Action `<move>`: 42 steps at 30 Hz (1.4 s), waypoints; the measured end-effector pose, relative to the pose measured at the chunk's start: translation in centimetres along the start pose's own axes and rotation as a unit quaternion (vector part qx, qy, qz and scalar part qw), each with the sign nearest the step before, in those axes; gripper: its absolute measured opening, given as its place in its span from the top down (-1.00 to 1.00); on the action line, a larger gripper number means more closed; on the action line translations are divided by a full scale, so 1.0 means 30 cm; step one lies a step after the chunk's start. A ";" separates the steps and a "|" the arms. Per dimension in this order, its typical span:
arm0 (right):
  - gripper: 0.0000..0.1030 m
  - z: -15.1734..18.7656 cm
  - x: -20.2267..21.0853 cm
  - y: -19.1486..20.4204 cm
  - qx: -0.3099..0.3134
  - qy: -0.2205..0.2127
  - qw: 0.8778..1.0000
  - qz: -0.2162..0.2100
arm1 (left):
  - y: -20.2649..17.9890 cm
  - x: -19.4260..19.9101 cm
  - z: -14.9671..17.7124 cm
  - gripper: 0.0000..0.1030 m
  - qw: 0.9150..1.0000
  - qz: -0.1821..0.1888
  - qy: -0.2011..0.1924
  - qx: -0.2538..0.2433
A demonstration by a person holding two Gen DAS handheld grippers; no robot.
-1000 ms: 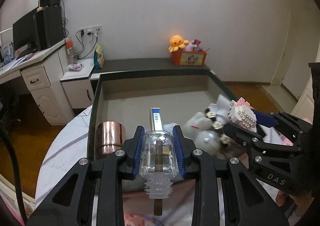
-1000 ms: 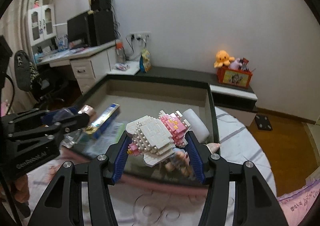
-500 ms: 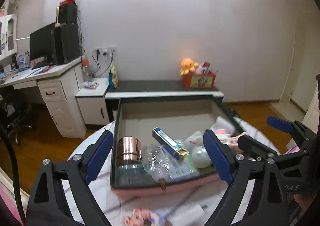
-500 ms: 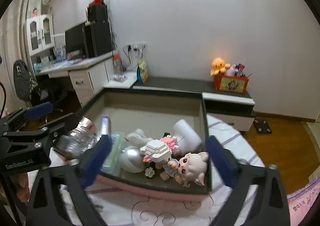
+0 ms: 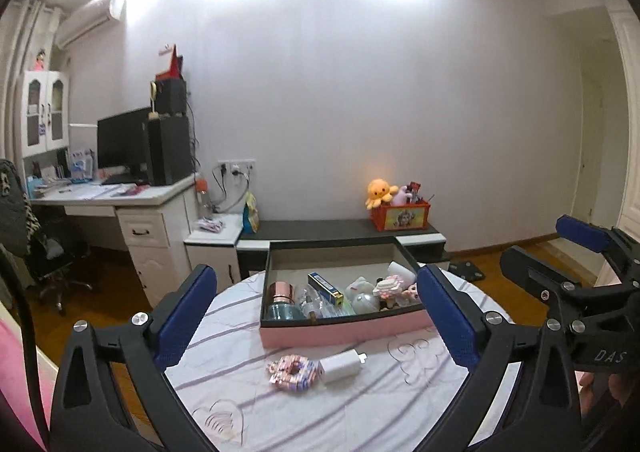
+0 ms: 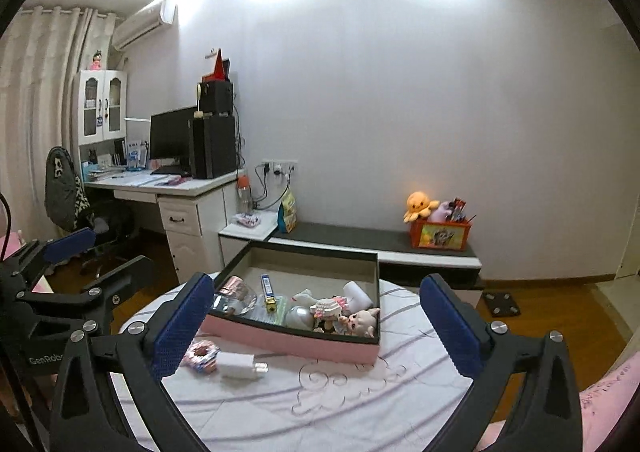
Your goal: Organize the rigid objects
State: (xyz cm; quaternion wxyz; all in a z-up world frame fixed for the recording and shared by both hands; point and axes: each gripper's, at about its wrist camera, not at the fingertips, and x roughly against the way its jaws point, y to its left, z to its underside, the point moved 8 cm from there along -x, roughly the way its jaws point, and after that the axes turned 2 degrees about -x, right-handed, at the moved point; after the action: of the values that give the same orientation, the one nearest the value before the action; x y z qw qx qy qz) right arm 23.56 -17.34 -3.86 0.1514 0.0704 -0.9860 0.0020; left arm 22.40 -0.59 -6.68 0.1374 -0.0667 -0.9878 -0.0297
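Observation:
A pink box [image 5: 340, 328] with a dark inside stands on the round cloth-covered table [image 5: 360, 408]. In it lie a copper cup [image 5: 281, 292], a clear bottle [image 5: 310, 302], a blue carton [image 5: 325, 287], a silver ball [image 5: 365, 302], a white-and-pink brick figure [image 6: 330, 306] and a doll [image 6: 360, 322]. In front of the box rest a pink brick ring [image 5: 290, 368] and a white charger [image 5: 340, 364]. My left gripper [image 5: 316, 274] hangs above the table's near side, its jaws opening with nothing between them. My right gripper [image 6: 316, 280] is open and empty beside it.
A white desk [image 5: 140, 211] with a monitor and a swivel chair [image 6: 68, 191] stand at the far left. Behind the table runs a low dark-topped cabinet [image 5: 340, 228] with an orange toy crate [image 5: 400, 213]. Wooden floor lies around the table.
Both grippers let go: the bottle left the left jaws and the brick figure left the right jaws, and both now lie in the box. Both grippers pulled back and up from the box.

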 end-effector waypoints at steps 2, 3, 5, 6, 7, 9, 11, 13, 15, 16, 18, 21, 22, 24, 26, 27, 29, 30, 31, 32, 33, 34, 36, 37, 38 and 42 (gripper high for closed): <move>-1.00 -0.002 0.067 0.013 0.005 -0.010 1.000 0.005 | -0.014 0.070 -0.008 -0.97 1.000 -0.011 -0.013 -0.009; -1.00 -0.003 0.101 0.016 0.008 -0.016 1.000 0.009 | -0.016 0.104 -0.014 -0.97 1.000 -0.017 -0.022 -0.014; -1.00 -0.008 0.166 0.033 0.013 -0.028 0.999 0.011 | -0.022 0.173 -0.027 -0.97 0.999 -0.028 -0.040 -0.021; -1.00 -0.009 0.189 0.037 0.012 -0.031 0.999 0.009 | -0.022 0.192 -0.031 -0.97 0.998 -0.029 -0.044 -0.021; -1.00 -0.009 0.214 0.040 0.011 -0.034 0.999 0.009 | -0.024 0.213 -0.037 -0.97 0.998 -0.029 -0.047 -0.019; -1.00 -0.017 0.255 0.044 0.009 -0.042 0.999 0.009 | -0.026 0.255 -0.043 -0.98 0.998 -0.030 -0.055 -0.015; -1.00 -0.023 0.290 0.049 0.008 -0.049 0.999 0.009 | -0.027 0.285 -0.046 -0.98 0.997 -0.033 -0.061 -0.014; -1.00 -0.026 0.323 0.056 0.009 -0.053 0.998 0.011 | -0.029 0.315 -0.052 -0.98 0.997 -0.037 -0.067 -0.016; -1.00 -0.030 0.343 0.062 0.010 -0.057 0.998 0.010 | -0.027 0.332 -0.059 -0.99 0.996 -0.040 -0.072 -0.017; -1.00 -0.032 0.350 0.064 0.010 -0.058 0.998 0.009 | -0.026 0.339 -0.062 -0.99 0.996 -0.042 -0.074 -0.018; -1.00 -0.043 0.352 0.073 0.012 -0.062 0.998 0.010 | -0.028 0.352 -0.068 -0.99 0.995 -0.047 -0.081 -0.021; -1.00 -0.046 0.365 0.081 0.012 -0.067 0.998 0.009 | -0.025 0.355 -0.072 -0.99 0.995 -0.049 -0.085 -0.020; -1.00 -0.048 0.365 0.083 0.012 -0.069 0.998 0.009 | -0.024 0.354 -0.073 -0.99 0.995 -0.049 -0.084 -0.019; -1.00 -0.044 0.367 0.085 0.013 -0.070 0.997 0.010 | -0.023 0.348 -0.071 -0.99 0.995 -0.050 -0.082 -0.019; -1.00 -0.041 0.367 0.087 0.014 -0.069 0.997 0.011 | -0.023 0.341 -0.069 -0.99 0.995 -0.053 -0.080 -0.021; -1.00 -0.039 0.365 0.088 0.014 -0.068 0.998 0.011 | -0.023 0.336 -0.068 -0.99 0.995 -0.054 -0.080 -0.022; -1.00 -0.033 0.362 0.085 0.014 -0.066 0.998 0.013 | -0.025 0.333 -0.065 -0.99 0.995 -0.054 -0.078 -0.022; -1.00 -0.031 0.362 0.086 0.014 -0.065 0.998 0.013 | -0.025 0.330 -0.065 -0.99 0.995 -0.054 -0.078 -0.021; -1.00 -0.030 0.361 0.085 0.014 -0.065 0.998 0.014 | -0.025 0.330 -0.064 -0.99 0.995 -0.054 -0.077 -0.021; -1.00 -0.032 0.358 0.086 0.013 -0.064 0.998 0.014 | -0.024 0.326 -0.063 -0.99 0.995 -0.055 -0.077 -0.021; -1.00 -0.032 0.356 0.088 0.013 -0.063 0.998 0.014 | -0.023 0.321 -0.060 -0.99 0.995 -0.055 -0.076 -0.021; -1.00 -0.031 0.356 0.088 0.013 -0.063 0.998 0.014 | -0.023 0.321 -0.059 -0.99 0.995 -0.055 -0.075 -0.021; -1.00 -0.028 0.348 0.089 0.013 -0.060 0.998 0.015 | -0.021 0.310 -0.052 -0.99 0.996 -0.056 -0.072 -0.022; -1.00 -0.025 0.345 0.089 0.013 -0.058 0.998 0.015 | -0.019 0.302 -0.048 -0.99 0.996 -0.055 -0.069 -0.021; -1.00 -0.023 0.340 0.089 0.013 -0.057 0.998 0.015 | -0.017 0.295 -0.046 -0.99 0.996 -0.055 -0.066 -0.021; -1.00 -0.010 0.308 0.087 0.012 -0.047 0.999 0.017 | -0.009 0.254 -0.024 -0.99 0.997 -0.054 -0.055 -0.020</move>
State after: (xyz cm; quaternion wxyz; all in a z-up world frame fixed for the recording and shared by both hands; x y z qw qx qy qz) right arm 14.56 -16.02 -0.75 0.1042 0.0560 -0.9929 0.0135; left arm 15.28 0.02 -3.91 0.0801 -0.0176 -0.9952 -0.0527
